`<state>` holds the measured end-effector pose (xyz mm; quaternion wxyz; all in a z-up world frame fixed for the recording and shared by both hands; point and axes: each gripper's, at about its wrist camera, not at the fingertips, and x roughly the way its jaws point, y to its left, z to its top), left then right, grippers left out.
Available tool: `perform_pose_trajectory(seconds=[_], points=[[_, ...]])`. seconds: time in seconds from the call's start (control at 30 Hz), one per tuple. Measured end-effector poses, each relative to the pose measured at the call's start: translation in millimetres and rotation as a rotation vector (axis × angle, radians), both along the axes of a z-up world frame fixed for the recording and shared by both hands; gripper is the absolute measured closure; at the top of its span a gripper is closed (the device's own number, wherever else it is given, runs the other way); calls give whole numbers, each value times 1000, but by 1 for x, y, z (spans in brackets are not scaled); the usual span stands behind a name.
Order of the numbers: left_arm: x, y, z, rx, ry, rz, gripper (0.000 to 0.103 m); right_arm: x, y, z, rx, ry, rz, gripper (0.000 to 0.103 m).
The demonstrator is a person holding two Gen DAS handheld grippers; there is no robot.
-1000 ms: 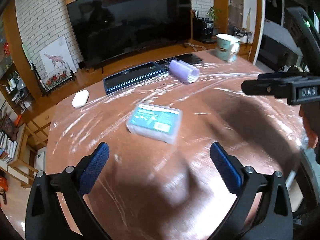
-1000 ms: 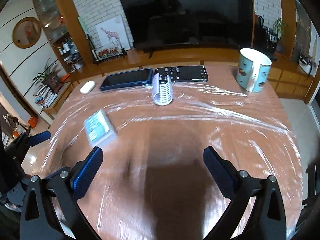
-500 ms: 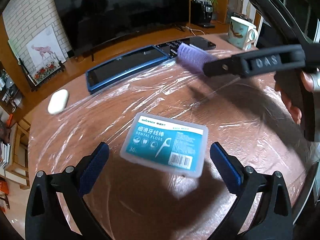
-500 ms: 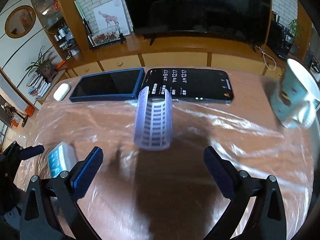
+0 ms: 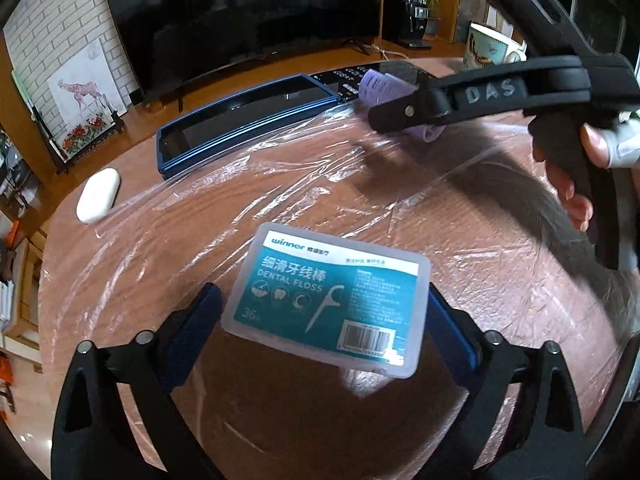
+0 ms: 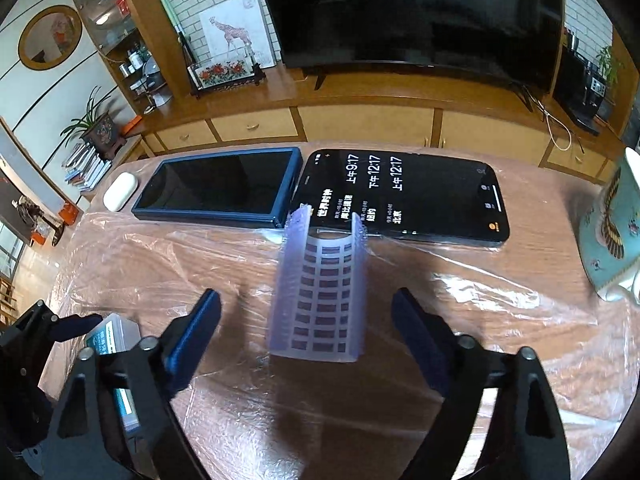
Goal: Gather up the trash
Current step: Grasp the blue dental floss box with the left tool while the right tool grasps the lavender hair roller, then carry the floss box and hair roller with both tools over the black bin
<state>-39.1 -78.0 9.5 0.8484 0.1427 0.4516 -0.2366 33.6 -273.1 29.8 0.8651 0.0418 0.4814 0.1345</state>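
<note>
A clear plastic dental floss box [image 5: 328, 300] with a teal label lies on the plastic-wrapped round table [image 5: 280, 208]. My left gripper [image 5: 320, 340] is open, its blue pads on either side of the box's near end, not clamped. A lilac hair roller [image 6: 320, 292] lies on the table between the open fingers of my right gripper [image 6: 308, 344]. The roller also shows in the left wrist view [image 5: 384, 86], partly hidden by the right gripper's arm. The floss box shows at the left edge of the right wrist view [image 6: 112, 336].
A blue-cased tablet [image 6: 220, 186] and a lit phone [image 6: 404, 196] lie at the table's far side. A white earbud case [image 6: 120, 196] sits at the far left. A teal patterned mug [image 6: 612, 240] stands at the right. A TV [image 6: 400, 12] stands behind.
Both grippers have moved forward and down. The floss box now sits between the left pads and the roller between the right fingers. Both stay open.
</note>
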Motion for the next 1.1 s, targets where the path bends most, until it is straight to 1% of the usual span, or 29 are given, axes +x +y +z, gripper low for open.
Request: perform_pose_trajectory(seconds=[0.03, 0.07, 0.1, 0.2, 0.37, 0.6, 0.83, 1.1], points=[[0, 0, 0, -9, 6, 1, 11, 0, 1, 0, -1, -1, 5, 28], [1, 1, 0, -24, 16, 1, 13, 0, 1, -1, -1, 1, 8, 35], [0, 1, 1, -26, 17, 6, 14, 0, 1, -1, 3, 3, 11, 45], [-1, -1, 2, -27, 20, 2, 15, -4, -4, 0, 39, 6, 16, 59], [-6, -1, 3, -29, 16, 10, 15, -14, -12, 5, 113, 7, 25, 60], [-12, 1, 12, -49, -3, 41, 15, -35, -20, 15, 170, 1, 28, 60], [-23, 3, 20, -65, -21, 66, 15, -66, -31, 21, 234, 12, 12, 60], [-45, 11, 30, -94, -36, 90, 15, -110, -34, 23, 234, 22, -14, 60]])
